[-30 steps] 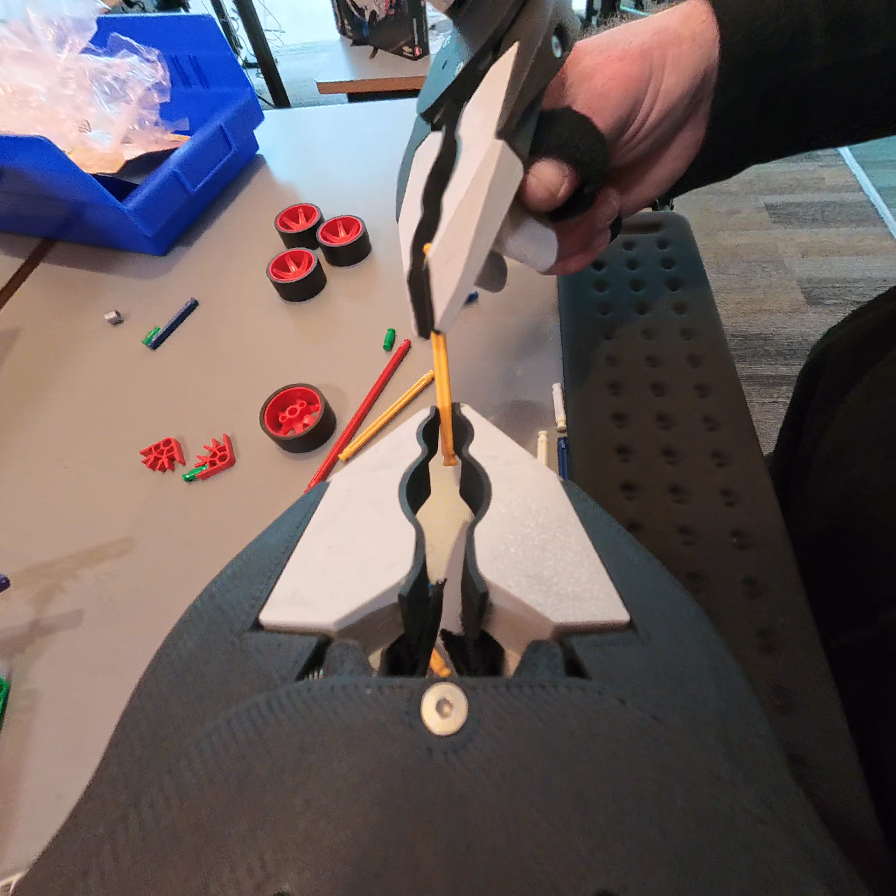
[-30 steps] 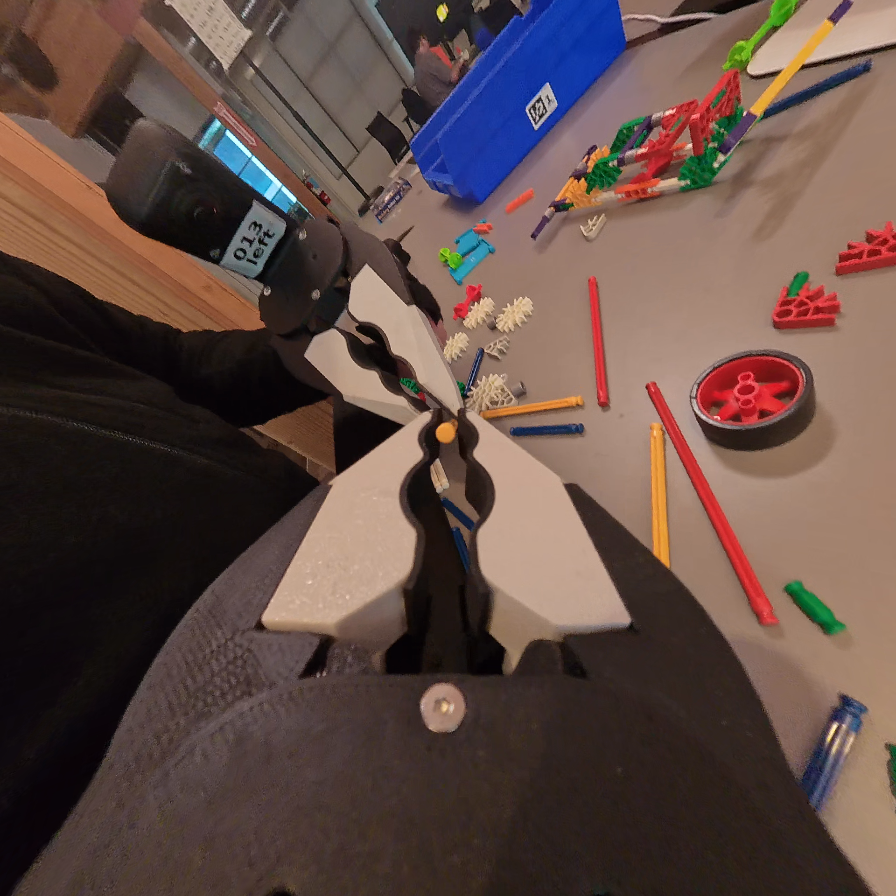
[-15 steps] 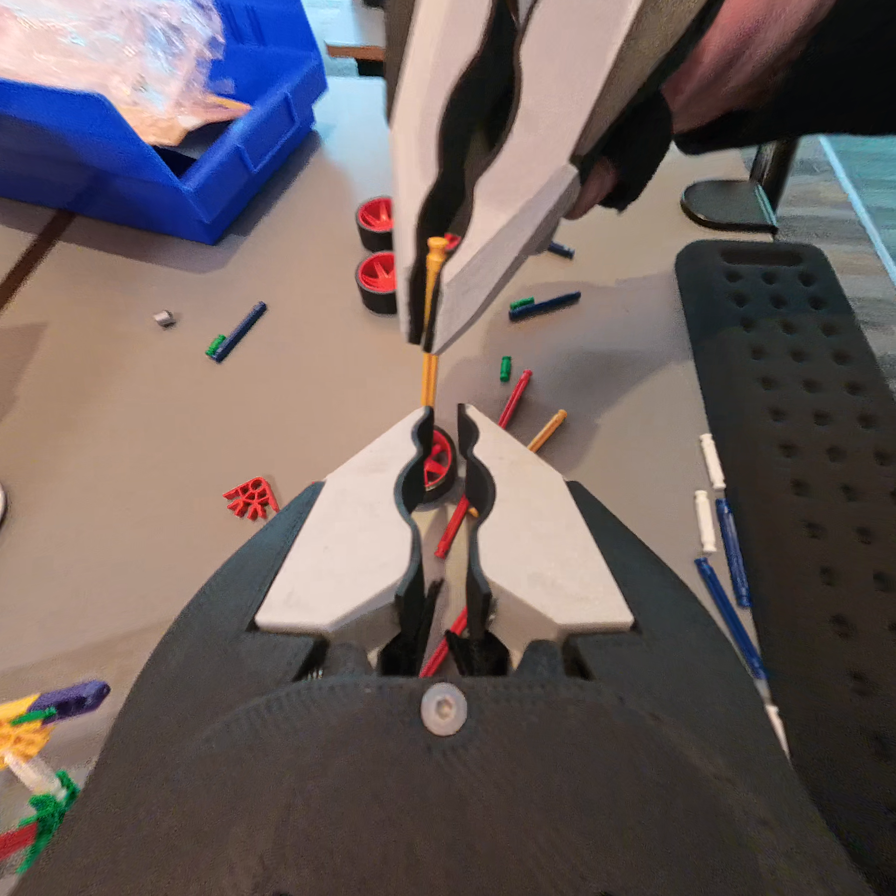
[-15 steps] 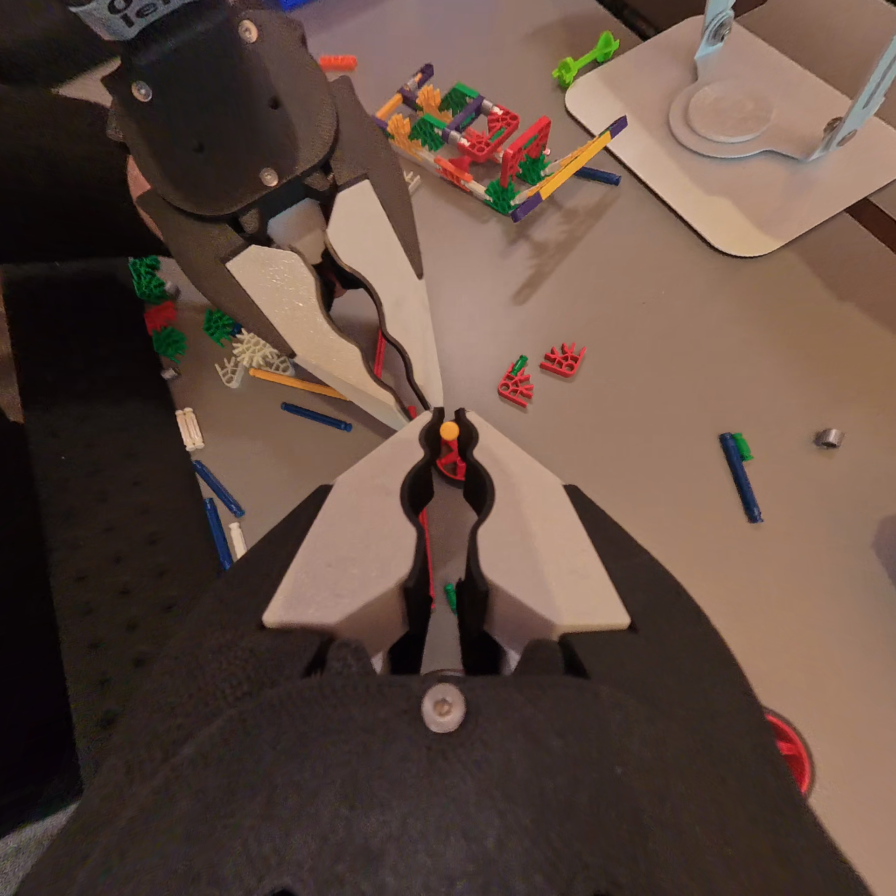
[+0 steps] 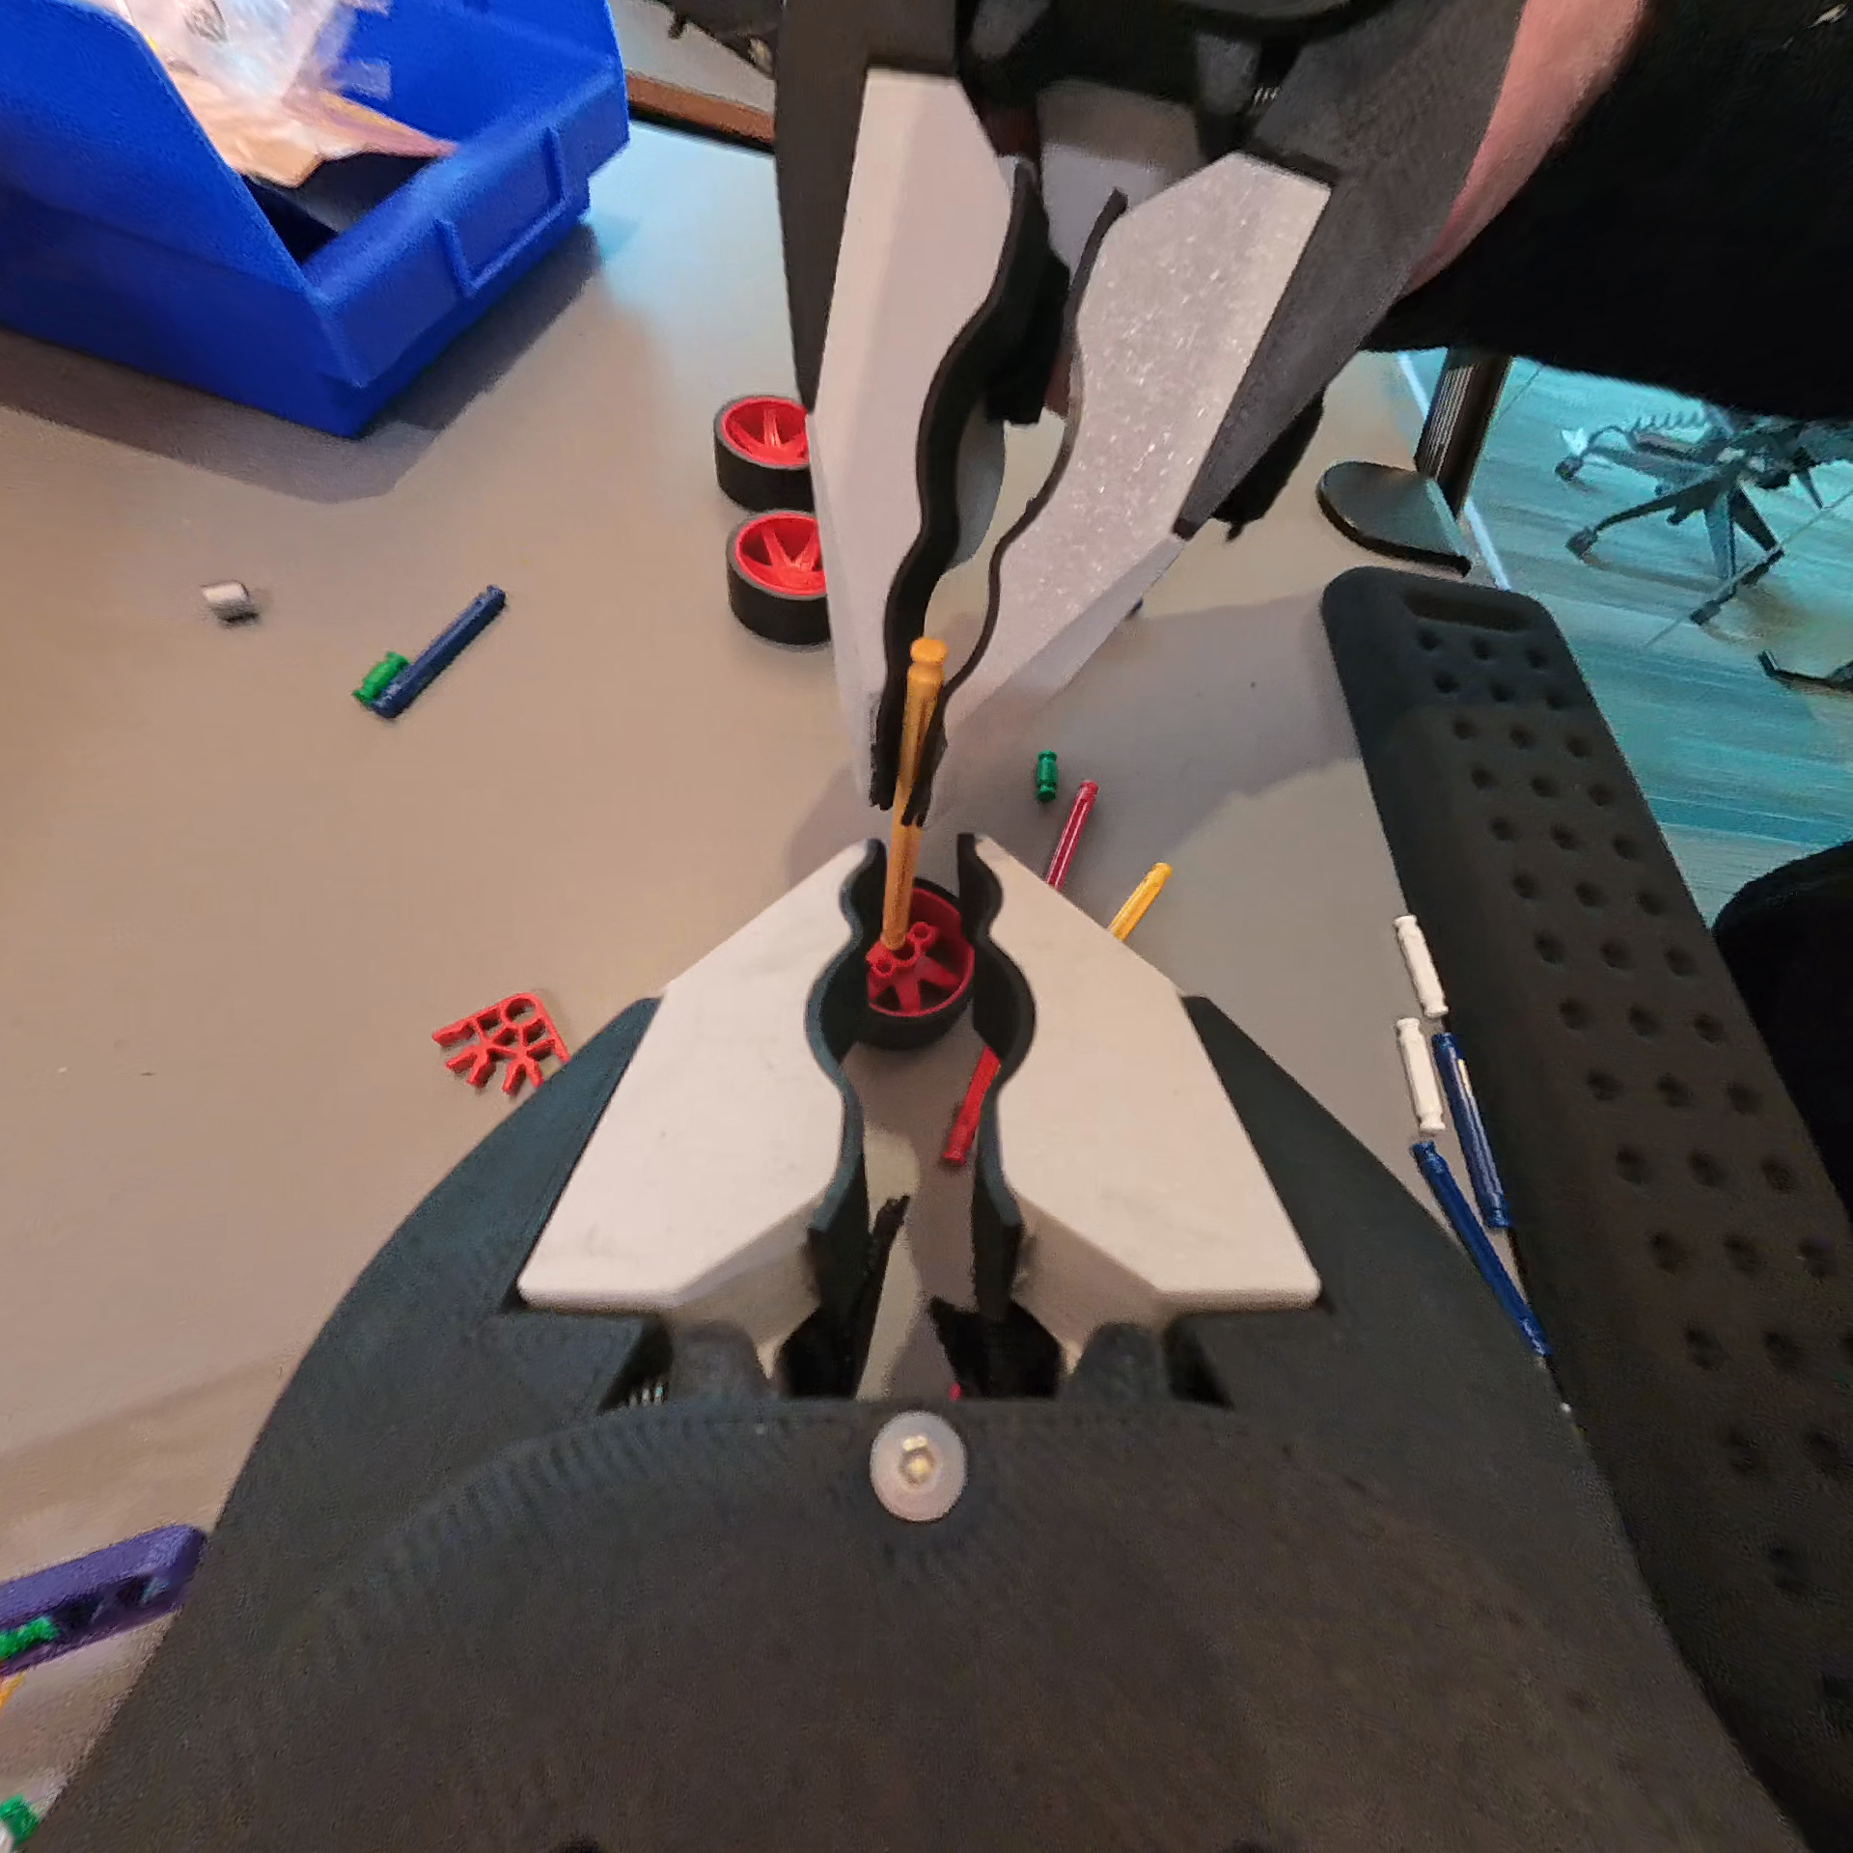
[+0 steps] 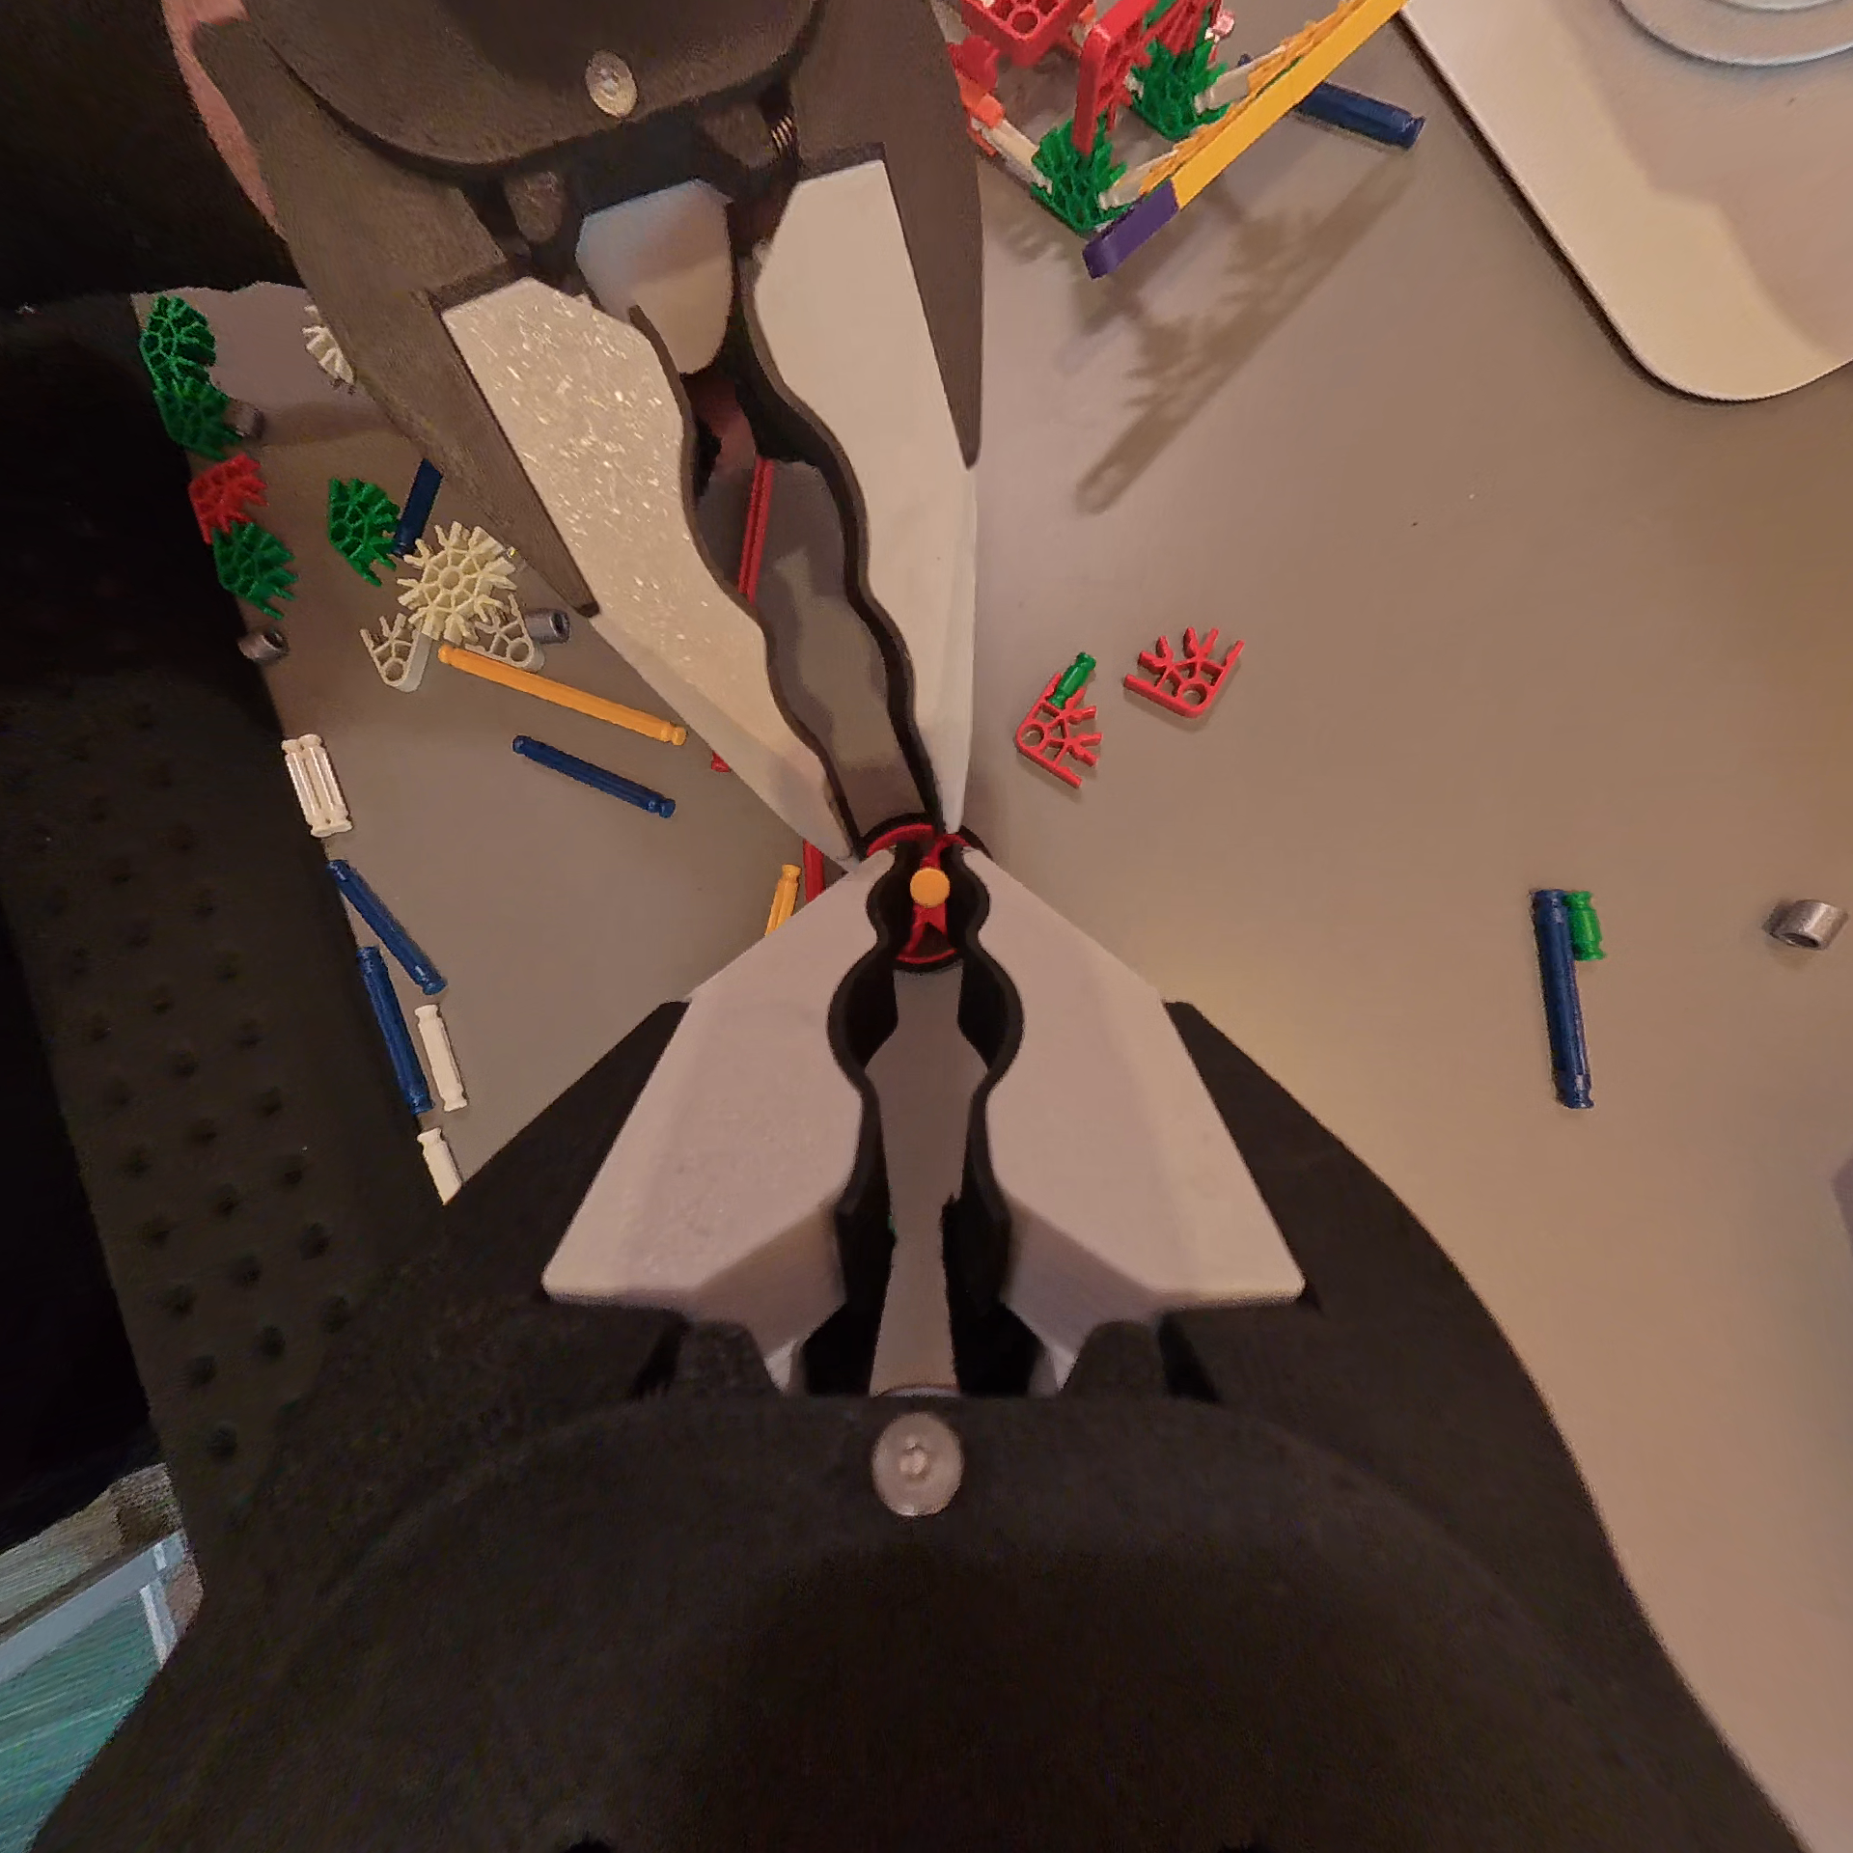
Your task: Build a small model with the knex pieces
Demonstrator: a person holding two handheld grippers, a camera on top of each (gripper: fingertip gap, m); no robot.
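Note:
A red wheel with a black tyre (image 5: 917,1003) lies flat on the grey table. My right gripper (image 6: 928,872) is shut on an orange rod (image 5: 914,742) and holds it upright, with its lower end at the wheel's hub. The rod shows end-on in the right wrist view (image 6: 930,887). In the left wrist view the right gripper (image 5: 907,792) comes down from above. My left gripper (image 5: 922,857) is slightly open and empty, its tips just over the wheel's rim. It also shows in the right wrist view (image 6: 907,837). I cannot tell if it touches the wheel.
A blue bin (image 5: 301,251) stands far left, with two more wheels (image 5: 772,521) beyond the grippers. Loose rods and connectors (image 6: 1183,672) lie around. A built model (image 6: 1153,120) and a white base plate (image 6: 1654,201) sit beyond. A black perforated mat (image 5: 1604,1003) runs along the table edge. Left and right tips are no more than a few centimetres apart.
My left gripper let go of the orange rod and opened. My right gripper turned the rod upright and lowered it onto the wheel's hub. Both views now look down at the table.

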